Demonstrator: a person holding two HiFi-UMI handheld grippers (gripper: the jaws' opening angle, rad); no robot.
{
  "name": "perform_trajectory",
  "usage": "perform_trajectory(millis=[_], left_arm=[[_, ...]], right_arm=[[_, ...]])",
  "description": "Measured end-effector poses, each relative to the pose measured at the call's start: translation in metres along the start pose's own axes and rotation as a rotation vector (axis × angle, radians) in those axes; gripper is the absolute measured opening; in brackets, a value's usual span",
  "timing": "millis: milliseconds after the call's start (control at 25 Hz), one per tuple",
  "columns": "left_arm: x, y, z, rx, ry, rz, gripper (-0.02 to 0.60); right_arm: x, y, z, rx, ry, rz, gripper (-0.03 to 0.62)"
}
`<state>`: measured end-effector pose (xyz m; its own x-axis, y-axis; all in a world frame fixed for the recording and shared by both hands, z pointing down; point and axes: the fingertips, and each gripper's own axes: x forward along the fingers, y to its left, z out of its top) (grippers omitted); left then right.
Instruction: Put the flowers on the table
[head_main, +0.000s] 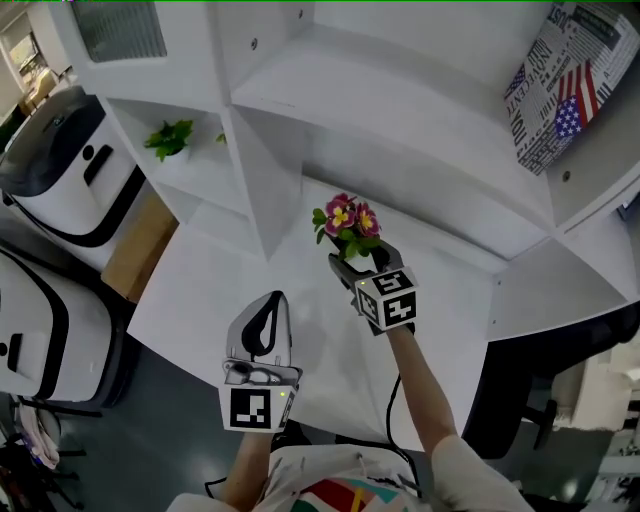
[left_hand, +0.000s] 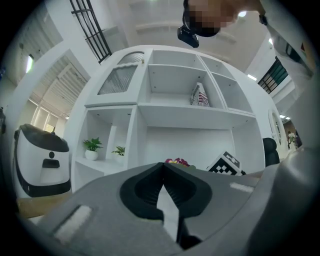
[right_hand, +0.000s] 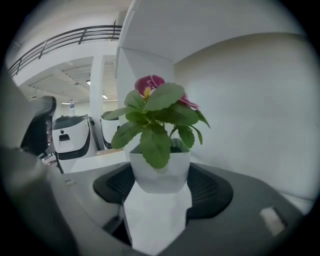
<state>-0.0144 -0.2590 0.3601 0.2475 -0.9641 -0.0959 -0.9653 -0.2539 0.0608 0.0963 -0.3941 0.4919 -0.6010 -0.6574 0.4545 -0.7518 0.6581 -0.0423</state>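
A small white pot (right_hand: 160, 170) of pink flowers (head_main: 347, 218) with green leaves sits between the jaws of my right gripper (head_main: 358, 262), which is shut on it; both black pads touch the pot's sides. The pot is low over the white table (head_main: 450, 310), near the back under the shelf unit. I cannot tell whether it rests on the surface. My left gripper (head_main: 275, 298) hangs over the table's front left, shut with nothing in it. In the left gripper view its jaw tips (left_hand: 162, 167) meet.
A white shelf unit (head_main: 300, 90) rises behind the table. Two small green plants (head_main: 170, 138) stand in its lower left compartment, and a newspaper-print bag (head_main: 560, 90) in an upper right one. A white machine (head_main: 60, 170) stands left, a black chair (head_main: 540, 390) right.
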Motion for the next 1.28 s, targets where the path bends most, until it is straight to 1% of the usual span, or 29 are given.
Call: perform_trajectory(millis=[80,280,520,720,880,1040,1160,1280], left_arm=[[0.001,0.008,-0.004,-0.006,0.009,0.023,0.005],[-0.004,0.025,-0.011,0.003,0.026,0.082,0.005],[-0.014,0.041,-0.025,0.011,0.077,0.148,0.005],[-0.021,0.044,-0.037,0.018,0.119,0.154,0.005],[-0.027,0.045,-0.053,0.006,0.158,0.169,0.005],[-0.030,0.044,-0.066,0.003,0.191,0.162,0.005],[-0.032,0.047,-0.074,-0.003,0.206,0.176,0.005],[-0.034,0.048,-0.083,-0.002,0.237,0.162,0.005]], right_arm=[[0.025,-0.005,-0.003,0.009,0.025,0.025,0.319],[0.078,-0.016,-0.013,-0.007,0.086,0.045,0.319],[0.131,-0.023,-0.028,0.031,0.137,0.067,0.319],[0.158,-0.036,-0.046,0.066,0.163,0.042,0.319],[0.173,-0.044,-0.058,0.069,0.172,0.031,0.319],[0.183,-0.047,-0.068,0.079,0.185,0.031,0.319],[0.185,-0.051,-0.072,0.082,0.179,0.019,0.319],[0.186,-0.055,-0.072,0.093,0.156,0.010,0.319]])
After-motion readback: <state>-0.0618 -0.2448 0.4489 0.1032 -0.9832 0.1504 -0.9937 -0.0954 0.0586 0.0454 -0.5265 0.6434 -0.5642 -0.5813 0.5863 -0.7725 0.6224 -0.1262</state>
